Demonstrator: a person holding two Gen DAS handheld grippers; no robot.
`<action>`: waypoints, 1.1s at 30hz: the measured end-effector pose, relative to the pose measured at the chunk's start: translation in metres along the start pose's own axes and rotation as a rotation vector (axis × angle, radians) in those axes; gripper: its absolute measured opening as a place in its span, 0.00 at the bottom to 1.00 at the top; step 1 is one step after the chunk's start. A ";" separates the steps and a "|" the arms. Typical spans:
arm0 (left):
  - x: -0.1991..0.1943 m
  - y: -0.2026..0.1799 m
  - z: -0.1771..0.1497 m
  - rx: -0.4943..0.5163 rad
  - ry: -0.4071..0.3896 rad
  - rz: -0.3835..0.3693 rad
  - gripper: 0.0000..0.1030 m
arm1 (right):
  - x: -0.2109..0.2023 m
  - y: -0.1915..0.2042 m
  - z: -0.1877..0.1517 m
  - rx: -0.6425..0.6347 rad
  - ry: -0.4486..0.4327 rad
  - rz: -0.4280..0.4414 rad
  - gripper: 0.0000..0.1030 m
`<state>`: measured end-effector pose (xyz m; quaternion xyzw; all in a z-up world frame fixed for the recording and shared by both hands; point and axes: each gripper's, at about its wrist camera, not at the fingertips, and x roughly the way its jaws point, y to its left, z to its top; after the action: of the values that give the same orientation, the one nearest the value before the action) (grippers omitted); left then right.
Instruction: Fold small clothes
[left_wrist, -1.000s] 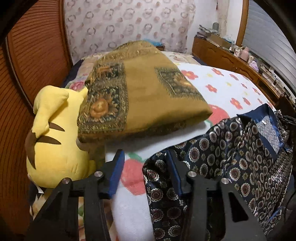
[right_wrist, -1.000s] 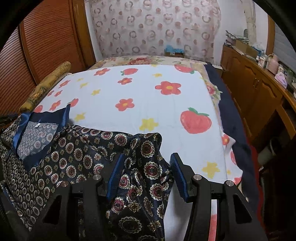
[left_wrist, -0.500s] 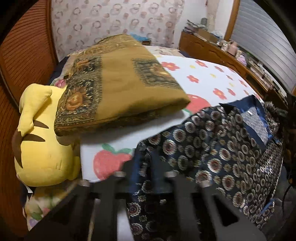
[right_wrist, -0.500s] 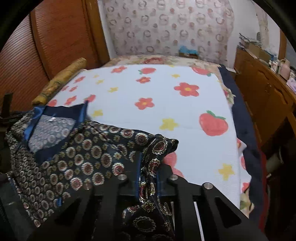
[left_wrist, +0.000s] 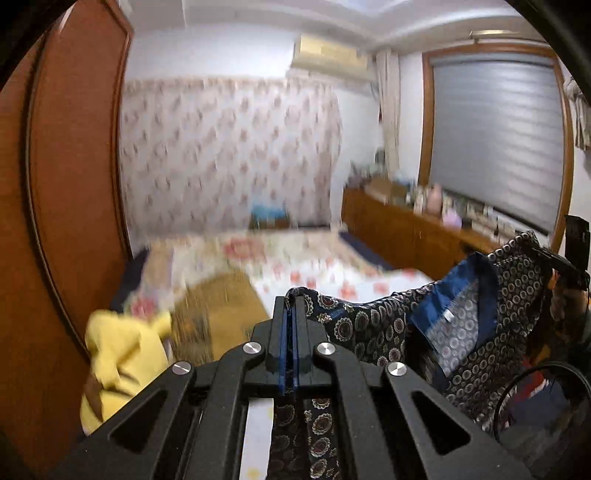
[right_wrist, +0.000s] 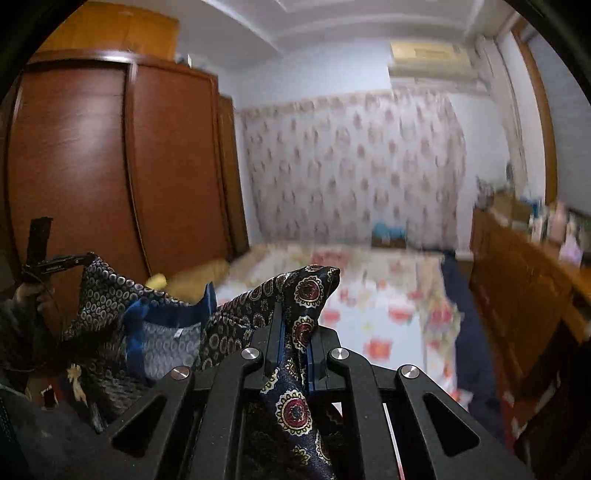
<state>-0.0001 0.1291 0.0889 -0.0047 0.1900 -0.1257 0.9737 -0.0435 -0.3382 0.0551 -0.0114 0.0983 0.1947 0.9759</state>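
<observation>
A dark navy patterned shirt (left_wrist: 373, 328) with a blue collar (left_wrist: 454, 295) hangs in the air between my two grippers, above the bed. My left gripper (left_wrist: 290, 306) is shut on one edge of the shirt. My right gripper (right_wrist: 293, 317) is shut on another edge of the shirt (right_wrist: 306, 291), which bunches over the jaws. The collar and its label also show in the right wrist view (right_wrist: 166, 328). The right gripper shows at the right edge of the left wrist view (left_wrist: 569, 273), and the left gripper at the left of the right wrist view (right_wrist: 55, 262).
The bed with a white flowered sheet (left_wrist: 332, 273) lies below and ahead. A folded mustard blanket (left_wrist: 218, 306) and a yellow plush toy (left_wrist: 118, 354) sit at its left. A wooden wardrobe (right_wrist: 110, 173) stands on the left, a wooden dresser (right_wrist: 524, 269) on the right.
Both grippers have shut on the shirt and lifted it off the bed. Both cameras have tilted up towards the far wall.
</observation>
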 end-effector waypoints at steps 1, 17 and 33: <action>-0.007 0.000 0.012 -0.003 -0.033 0.002 0.02 | -0.008 0.001 0.012 -0.012 -0.023 -0.002 0.08; 0.117 0.047 0.072 -0.037 -0.001 0.107 0.02 | 0.066 -0.022 0.090 -0.128 0.049 -0.145 0.08; 0.292 0.074 -0.015 -0.057 0.324 0.163 0.02 | 0.300 -0.065 -0.048 -0.018 0.461 -0.157 0.08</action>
<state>0.2739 0.1289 -0.0372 0.0034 0.3474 -0.0399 0.9368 0.2440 -0.2872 -0.0516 -0.0716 0.3154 0.1112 0.9397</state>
